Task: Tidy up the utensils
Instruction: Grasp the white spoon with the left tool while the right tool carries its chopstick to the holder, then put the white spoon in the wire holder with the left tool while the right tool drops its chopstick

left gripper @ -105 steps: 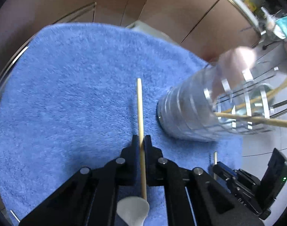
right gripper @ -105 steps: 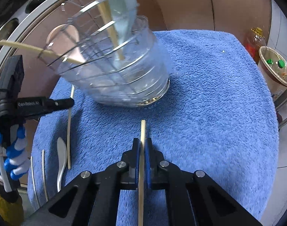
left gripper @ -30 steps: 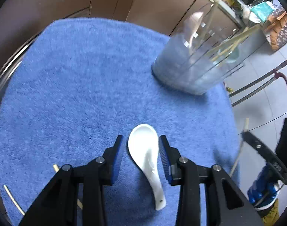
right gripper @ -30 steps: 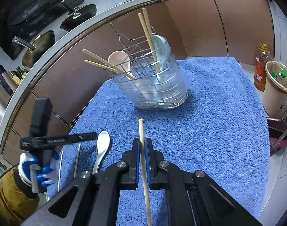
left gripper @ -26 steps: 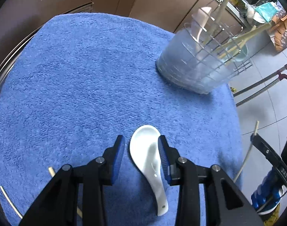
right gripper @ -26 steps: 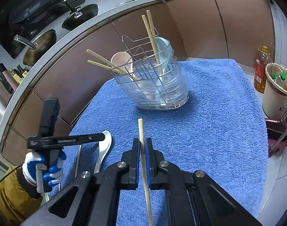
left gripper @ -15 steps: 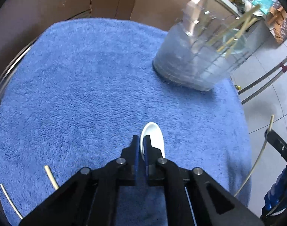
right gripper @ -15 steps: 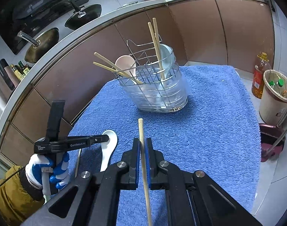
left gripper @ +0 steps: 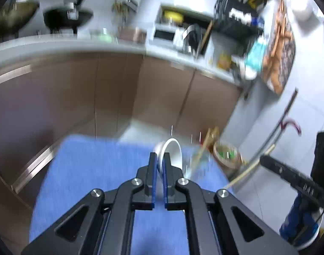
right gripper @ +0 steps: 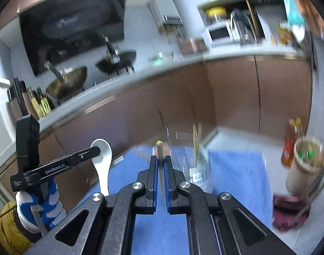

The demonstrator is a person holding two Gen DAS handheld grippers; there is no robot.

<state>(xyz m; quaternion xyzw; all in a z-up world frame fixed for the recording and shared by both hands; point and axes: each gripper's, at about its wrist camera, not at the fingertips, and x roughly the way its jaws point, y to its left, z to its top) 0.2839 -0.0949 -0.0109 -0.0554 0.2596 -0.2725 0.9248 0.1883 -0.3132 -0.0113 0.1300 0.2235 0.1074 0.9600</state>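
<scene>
My left gripper is shut on a white ceramic spoon, lifted off the blue towel; the spoon's bowl stands edge-on past the fingertips. In the right wrist view the same spoon hangs from the left gripper, its handle pointing down. My right gripper is shut on a wooden chopstick that points forward. The clear utensil holder with chopsticks in it stands blurred just beyond the right fingertips. In the left wrist view the holder is a blur right of the spoon.
Brown cabinet fronts and a counter with pans lie behind the towel. A red oil bottle and a waste bin stand on the floor to the right. A gloved hand holds the left gripper.
Left gripper closed on the white spoon and lifted it off the towel. Both grippers rose and tipped up, so the views now show the counter instead of the towel. The right keeps its chopstick.
</scene>
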